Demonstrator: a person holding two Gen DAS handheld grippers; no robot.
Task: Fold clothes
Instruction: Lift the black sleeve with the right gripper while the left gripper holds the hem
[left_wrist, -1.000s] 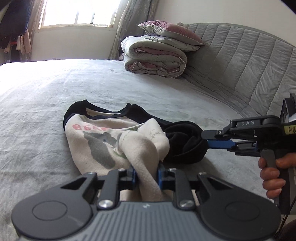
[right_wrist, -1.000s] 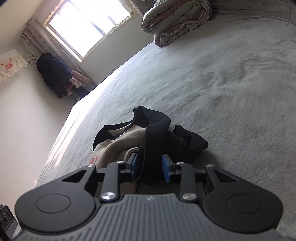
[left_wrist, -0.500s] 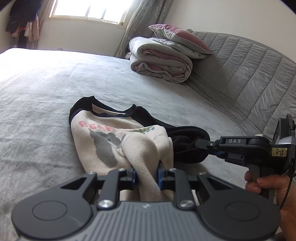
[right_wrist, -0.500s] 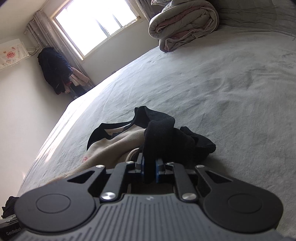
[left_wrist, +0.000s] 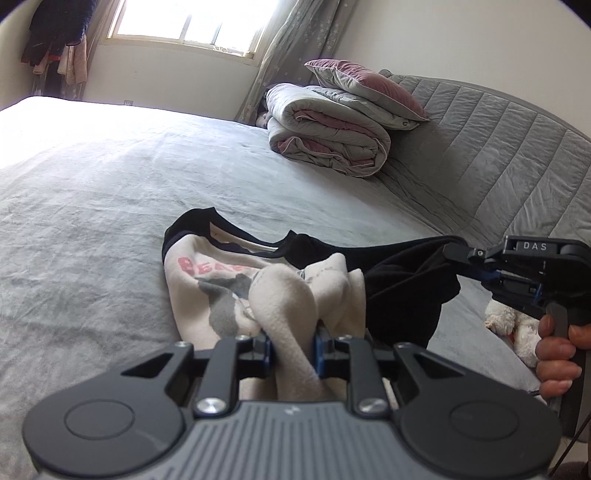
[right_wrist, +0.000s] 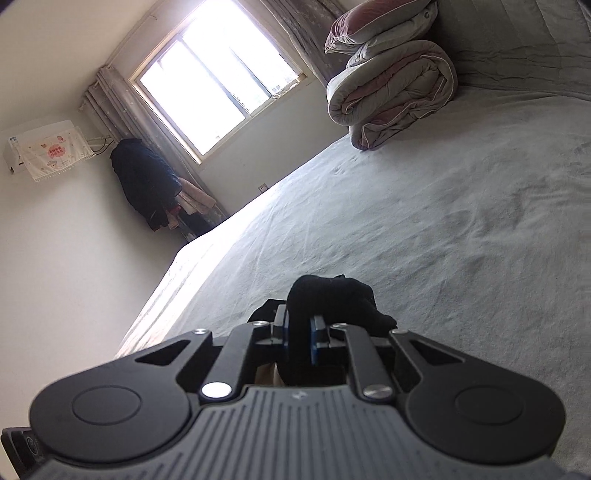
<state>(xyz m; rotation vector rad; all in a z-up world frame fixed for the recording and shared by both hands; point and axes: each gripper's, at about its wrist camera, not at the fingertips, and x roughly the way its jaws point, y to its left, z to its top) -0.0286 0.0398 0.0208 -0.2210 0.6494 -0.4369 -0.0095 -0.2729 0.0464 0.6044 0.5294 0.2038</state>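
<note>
Here the cream sweatshirt (left_wrist: 229, 295) with black collar and sleeves lay bunched on the grey bedsheet (left_wrist: 92, 221), on the near side of the bed, well apart from the rolled duvet (left_wrist: 328, 144) at the padded headboard (left_wrist: 491, 155). Taking the sweatshirt as the landmark: the left gripper (left_wrist: 293, 341) sat at its near edge, jaws narrowed onto a thick roll of the cream fabric. The right gripper (left_wrist: 452, 254) stood off the sweatshirt's right side, held in a hand (left_wrist: 557, 350), with its jaws pinched on the black sleeve (left_wrist: 406, 280). The wrist view on that side showed the same dark cloth (right_wrist: 325, 295) squeezed between the blue pads (right_wrist: 317, 339).

The relation that mattered was the line between the two grips. The sleeve ran out sideways from the cream body towards the right gripper, raised off the sheet, so the garment's long axis lay roughly across the bed from one gripper to the other. The printed chest and the collar (left_wrist: 229, 236) lay beyond the left grip, towards the duvet. By my reading, the garment was not yet spread flat, and the next move would depend on drawing the two holds apart along that line. A white soft toy (left_wrist: 513, 328) lay on the sheet beyond the sleeve, beneath the right gripper.
</note>
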